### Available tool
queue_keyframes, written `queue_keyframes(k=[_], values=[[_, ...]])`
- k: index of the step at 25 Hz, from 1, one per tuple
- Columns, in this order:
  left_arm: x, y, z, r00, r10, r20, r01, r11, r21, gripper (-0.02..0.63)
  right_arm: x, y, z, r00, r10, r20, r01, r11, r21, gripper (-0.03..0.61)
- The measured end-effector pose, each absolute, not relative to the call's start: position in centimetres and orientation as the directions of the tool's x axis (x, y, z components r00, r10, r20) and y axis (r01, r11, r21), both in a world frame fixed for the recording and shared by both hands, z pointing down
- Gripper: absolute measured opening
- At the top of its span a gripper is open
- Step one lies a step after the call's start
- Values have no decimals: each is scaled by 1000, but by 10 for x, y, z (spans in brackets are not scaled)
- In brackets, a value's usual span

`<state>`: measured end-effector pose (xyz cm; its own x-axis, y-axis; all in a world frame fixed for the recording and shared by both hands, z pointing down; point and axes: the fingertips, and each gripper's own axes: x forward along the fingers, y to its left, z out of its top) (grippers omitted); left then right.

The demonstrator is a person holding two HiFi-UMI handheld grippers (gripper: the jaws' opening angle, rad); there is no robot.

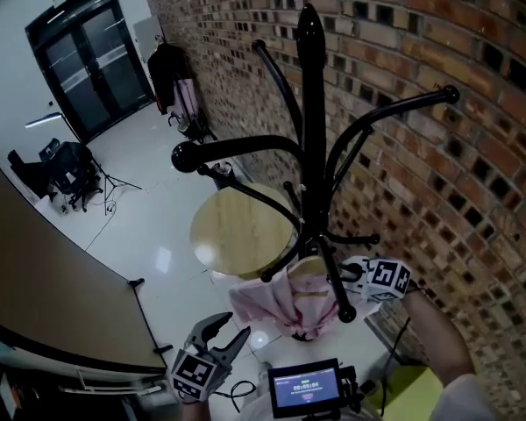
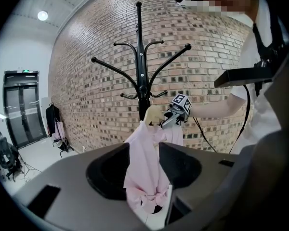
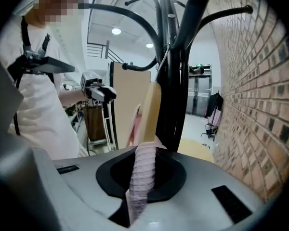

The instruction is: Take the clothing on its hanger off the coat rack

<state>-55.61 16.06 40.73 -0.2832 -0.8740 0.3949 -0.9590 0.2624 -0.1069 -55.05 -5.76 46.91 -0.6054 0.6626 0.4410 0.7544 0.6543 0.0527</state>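
White short-sleeved shirt (image 3: 33, 105), black harness straps (image 3: 24, 37) over the shoulders, black cable (image 2: 248, 100), chest screen (image 1: 305, 386) glowing at six o'clock, black-and-white marker cube (image 1: 195, 375) on left gripper (image 1: 226, 330) at seven, another on right gripper (image 1: 351, 274) at five.

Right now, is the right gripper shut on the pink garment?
Yes: in the right gripper view the right gripper has its jaws closed on a ribbed fold of the pink garment.
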Motion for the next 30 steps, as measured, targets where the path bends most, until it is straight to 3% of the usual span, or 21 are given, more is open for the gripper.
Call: queue_keyframes(k=[14, 30], values=[[-521, 152, 413, -314, -868, 385, -949, 291, -118, 187, -516, -68, 417, -623, 704, 339, 757, 653, 35, 0], [-463, 111, 422, -211, -900, 381, -977, 185, -104, 184, -403, -67, 404, -738, 542, 401, 624, 775, 101, 0]])
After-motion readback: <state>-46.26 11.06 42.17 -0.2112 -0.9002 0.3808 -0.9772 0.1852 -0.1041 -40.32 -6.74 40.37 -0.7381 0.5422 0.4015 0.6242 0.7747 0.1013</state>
